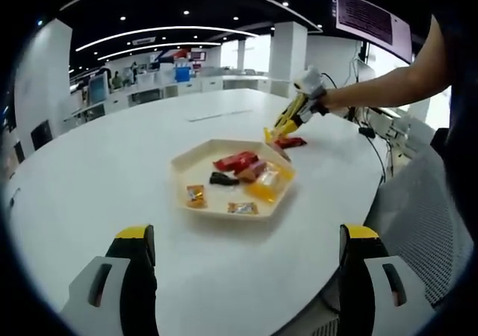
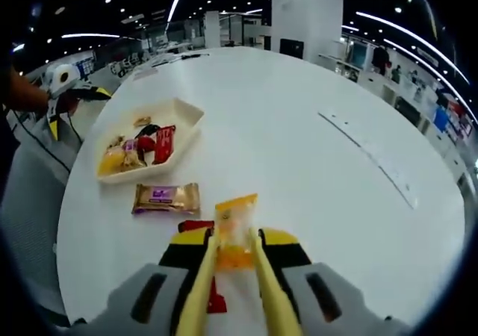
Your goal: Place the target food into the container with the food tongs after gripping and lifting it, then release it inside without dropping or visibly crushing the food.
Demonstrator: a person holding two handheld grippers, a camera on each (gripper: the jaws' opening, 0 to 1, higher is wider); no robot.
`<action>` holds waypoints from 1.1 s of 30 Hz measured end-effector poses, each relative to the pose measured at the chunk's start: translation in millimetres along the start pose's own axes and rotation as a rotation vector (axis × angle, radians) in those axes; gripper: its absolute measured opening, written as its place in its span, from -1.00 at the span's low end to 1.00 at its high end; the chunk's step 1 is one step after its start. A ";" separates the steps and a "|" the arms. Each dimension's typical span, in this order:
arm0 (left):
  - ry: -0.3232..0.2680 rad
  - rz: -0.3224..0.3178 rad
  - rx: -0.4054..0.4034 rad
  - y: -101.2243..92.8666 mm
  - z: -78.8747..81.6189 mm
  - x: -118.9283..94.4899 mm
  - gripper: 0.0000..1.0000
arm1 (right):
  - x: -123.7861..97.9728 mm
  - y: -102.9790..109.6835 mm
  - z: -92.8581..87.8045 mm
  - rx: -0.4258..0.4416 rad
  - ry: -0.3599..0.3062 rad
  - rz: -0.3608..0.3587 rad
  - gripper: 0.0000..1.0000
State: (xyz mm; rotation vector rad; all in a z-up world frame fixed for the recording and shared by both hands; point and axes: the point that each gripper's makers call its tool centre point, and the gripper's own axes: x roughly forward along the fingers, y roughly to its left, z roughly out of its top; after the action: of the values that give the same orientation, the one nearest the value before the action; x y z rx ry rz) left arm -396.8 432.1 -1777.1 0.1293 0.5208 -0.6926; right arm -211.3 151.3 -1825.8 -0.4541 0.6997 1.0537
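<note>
Presently the right claw (image 2: 237,265) carries yellow food tongs (image 2: 231,291), and the tong tips are clenched on an orange snack packet (image 2: 236,228), held just above the white desk (image 2: 299,127). Under the tongs lies a red wrapper (image 2: 198,225), touching the desk. Just beside it, toward the tray, sits a brown-and-purple snack bar (image 2: 166,198), flat on the desk and outside the tray.

Tray: a cream hexagonal tray (image 1: 196,157) stands near the desk's near edge in the left gripper view. Inside it: a red packet (image 1: 235,160), a dark wrapper (image 1: 222,178), a yellow packet (image 1: 265,187), a small orange candy (image 1: 196,196) and another small wrapped sweet (image 1: 243,208).

Left claw (image 1: 246,257): released, jaws well apart, grasping nothing, hovering at the desk's near edge, short of the tray.

From the left gripper view, the right claw with tongs (image 1: 287,123) sits past the tray's far corner, held by a person's outstretched arm (image 1: 381,82). The orange snack packet is outside the tray, near that far corner.

Background: open office, ceiling lights, a grey mesh chair (image 1: 418,201) at the desk's edge.
</note>
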 end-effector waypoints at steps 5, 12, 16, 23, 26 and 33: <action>0.000 -0.002 0.003 -0.8 0.4 0.1 0.99 | -1.5 -3.1 3.6 0.007 0.007 -0.028 -0.64; 0.001 -0.002 0.010 0.0 -0.7 0.4 0.99 | -11.9 -5.2 6.8 0.052 -0.009 -0.044 -0.64; -0.003 -0.003 0.012 -0.9 1.0 0.0 0.99 | -22.0 -9.2 12.4 0.072 -0.030 -0.062 -0.63; -0.012 -0.002 0.017 -1.2 3.0 -0.6 0.99 | -33.5 -6.1 23.5 0.083 -0.048 -0.071 -0.62; -0.014 -0.003 0.020 -1.3 3.3 -0.8 0.99 | -35.6 -4.5 28.8 0.079 -0.051 -0.076 -0.62; -0.026 -0.001 0.024 0.2 5.2 -1.2 0.99 | -42.3 -1.9 40.2 0.090 -0.070 -0.082 -0.61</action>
State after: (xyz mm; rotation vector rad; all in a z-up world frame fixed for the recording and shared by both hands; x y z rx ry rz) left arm -395.2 431.5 -1772.0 0.1424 0.4879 -0.7003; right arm -210.8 149.8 -1767.5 -0.3639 0.6584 0.9531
